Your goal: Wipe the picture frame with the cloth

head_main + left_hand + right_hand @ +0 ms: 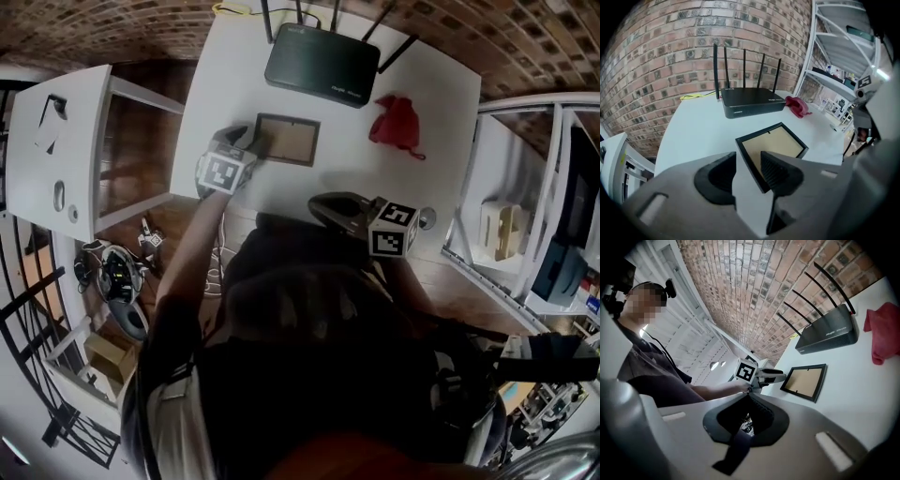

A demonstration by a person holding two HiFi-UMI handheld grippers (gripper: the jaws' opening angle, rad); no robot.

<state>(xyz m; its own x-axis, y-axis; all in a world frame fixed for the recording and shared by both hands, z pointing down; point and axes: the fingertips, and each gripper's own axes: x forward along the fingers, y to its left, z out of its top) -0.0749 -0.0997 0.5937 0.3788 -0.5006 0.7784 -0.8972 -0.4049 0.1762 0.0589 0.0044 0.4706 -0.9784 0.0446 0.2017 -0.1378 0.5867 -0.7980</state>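
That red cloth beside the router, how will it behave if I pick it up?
Probably floppy: the red cloth lies crumpled in soft folds, so it should sag when lifted. Likely light, since it looks like thin fabric. It shouldn't roll, as it sits slumped on the table.

A brick wall is running behind the white table, with white shelving standing alongside on seemingly a wooden floor.
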